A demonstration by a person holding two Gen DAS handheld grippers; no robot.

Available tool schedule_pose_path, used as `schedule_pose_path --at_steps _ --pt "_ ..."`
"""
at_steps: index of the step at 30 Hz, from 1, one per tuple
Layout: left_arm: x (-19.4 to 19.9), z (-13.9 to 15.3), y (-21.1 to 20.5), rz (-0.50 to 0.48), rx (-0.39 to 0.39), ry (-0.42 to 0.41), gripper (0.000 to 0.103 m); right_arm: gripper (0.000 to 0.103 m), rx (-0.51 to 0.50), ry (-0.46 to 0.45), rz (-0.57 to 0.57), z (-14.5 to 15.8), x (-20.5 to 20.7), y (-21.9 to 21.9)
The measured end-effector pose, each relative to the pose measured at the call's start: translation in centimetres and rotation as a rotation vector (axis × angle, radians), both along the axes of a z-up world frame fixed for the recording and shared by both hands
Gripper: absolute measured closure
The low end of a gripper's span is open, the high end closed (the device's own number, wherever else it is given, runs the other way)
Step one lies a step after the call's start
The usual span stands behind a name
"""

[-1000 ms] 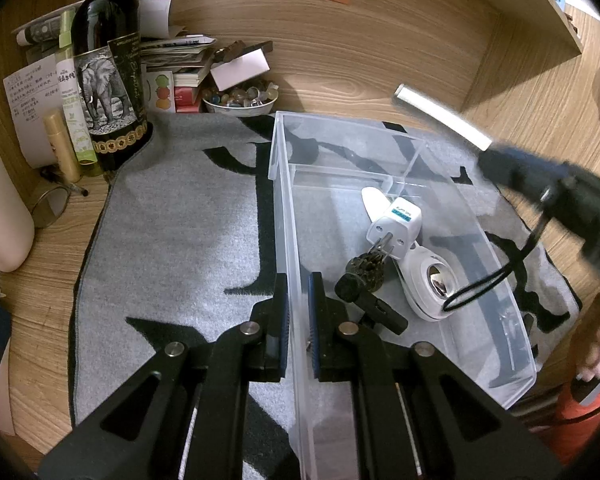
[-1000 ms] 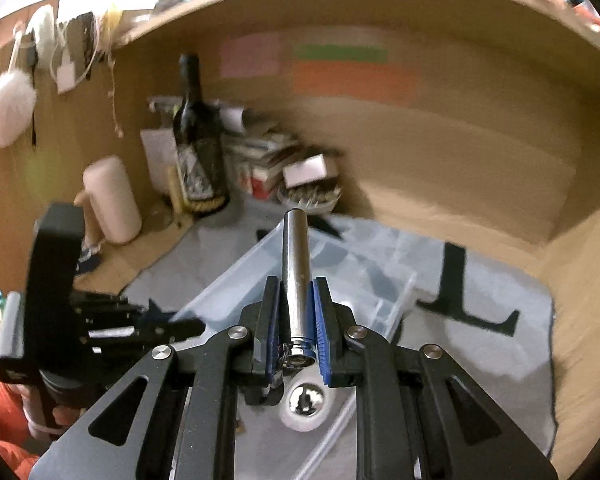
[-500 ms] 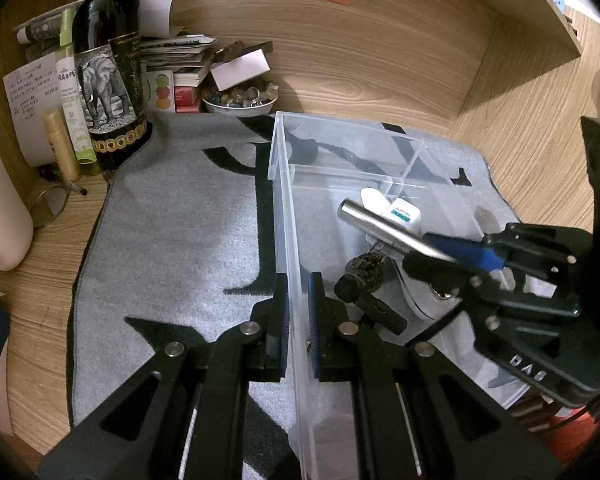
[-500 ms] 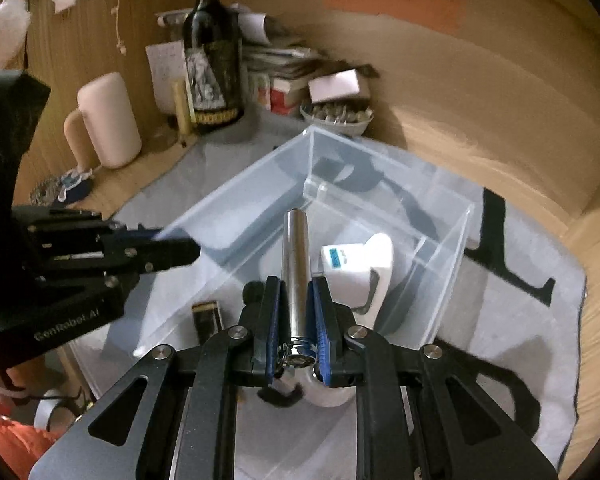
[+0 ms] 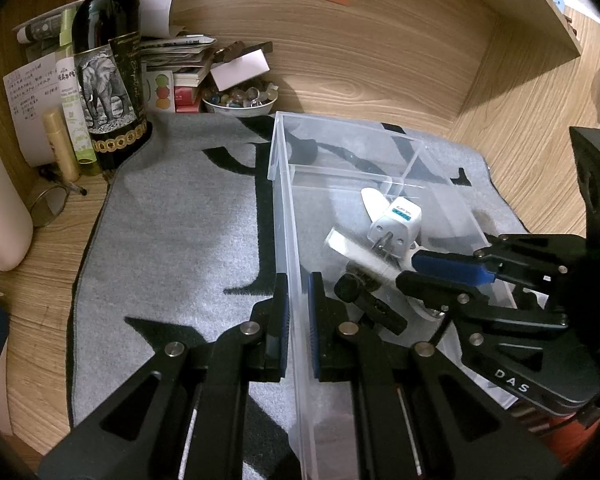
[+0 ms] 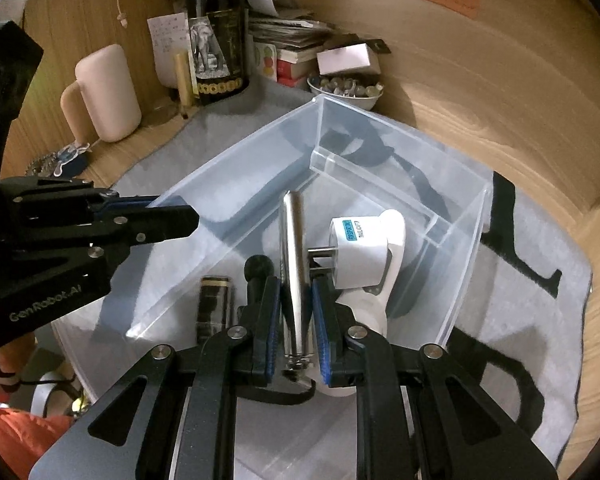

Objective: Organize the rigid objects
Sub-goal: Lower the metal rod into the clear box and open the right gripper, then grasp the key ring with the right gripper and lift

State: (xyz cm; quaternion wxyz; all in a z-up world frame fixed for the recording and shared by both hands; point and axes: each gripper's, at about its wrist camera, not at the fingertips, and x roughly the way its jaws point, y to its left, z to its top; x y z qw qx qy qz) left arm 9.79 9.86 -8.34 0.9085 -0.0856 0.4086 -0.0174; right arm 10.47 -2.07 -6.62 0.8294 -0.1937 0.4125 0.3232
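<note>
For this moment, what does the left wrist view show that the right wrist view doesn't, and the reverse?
Left wrist only: the left gripper clamped on the clear bin's side wall, plus a green tube beside the wine bottle.

Right wrist only: a dark ribbed cylinder on the bin floor, and the right gripper's pads flanking the metal tube.

Both: bin, metal tube, white plug adapter, wine bottle, bowl of beads.

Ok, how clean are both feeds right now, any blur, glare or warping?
Left wrist view: the metal rod smears with motion blur; the bottle and notes stay sharp; fisheye bends the wooden wall. Right wrist view: the rod is crisp with a bright highlight, the clear bin rim glints, and the corners vignette black.
</note>
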Motion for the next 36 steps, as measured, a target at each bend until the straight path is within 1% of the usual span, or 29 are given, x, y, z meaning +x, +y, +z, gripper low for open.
schedule_pose_path --at_steps 6,9,11,12,14,15,17,20,25,28,31,34,36 --pt "0.0 0.0 0.0 0.0 0.0 0.0 0.095 0.088 0.008 -0.008 -0.007 0.4 -0.2 -0.3" --pt "0.0 0.0 0.1 -0.001 -0.001 0.0 0.095 0.083 0.028 -0.022 -0.016 1.0 -0.3 -0.7" --pt "0.0 0.0 0.0 -0.001 -0.001 0.0 0.095 0.075 0.052 -0.04 -0.03 1.8 -0.4 -1.4" --pt "0.0 0.0 0.1 -0.001 0.0 0.0 0.095 0.073 0.062 -0.048 -0.037 2.1 -0.4 -1.6" --pt "0.0 0.0 0.1 -0.001 0.001 -0.001 0.095 0.061 0.089 -0.073 -0.061 3.0 -0.5 -2.5" --pt "0.0 0.0 0.1 -0.001 0.001 0.0 0.095 0.058 0.098 -0.085 -0.072 3.4 -0.5 -2.9" --pt "0.0 0.0 0.1 -0.001 0.001 -0.001 0.095 0.047 0.12 -0.119 -0.108 4.3 -0.5 -4.0" --pt "0.0 0.0 0.1 -0.001 0.001 -0.001 0.095 0.041 0.141 -0.156 -0.164 5.3 -0.4 -5.6" --pt "0.0 -0.1 0.2 -0.001 0.001 -0.001 0.095 0.036 0.144 -0.209 -0.283 6.2 -0.1 -9.2" --pt "0.0 -0.1 0.2 -0.002 0.002 -0.001 0.095 0.035 0.13 -0.213 -0.347 6.1 -0.1 -11.2" --pt "0.0 -0.1 0.2 -0.002 0.003 -0.001 0.095 0.035 0.117 -0.189 -0.401 5.2 0.0 -13.1" --pt "0.0 -0.1 0.2 -0.001 0.004 0.0 0.095 0.035 0.111 -0.137 -0.45 3.7 0.0 -14.5" --pt "0.0 -0.1 0.2 -0.001 0.004 0.0 0.095 0.035 0.111 -0.09 -0.463 2.5 -0.1 -15.2"
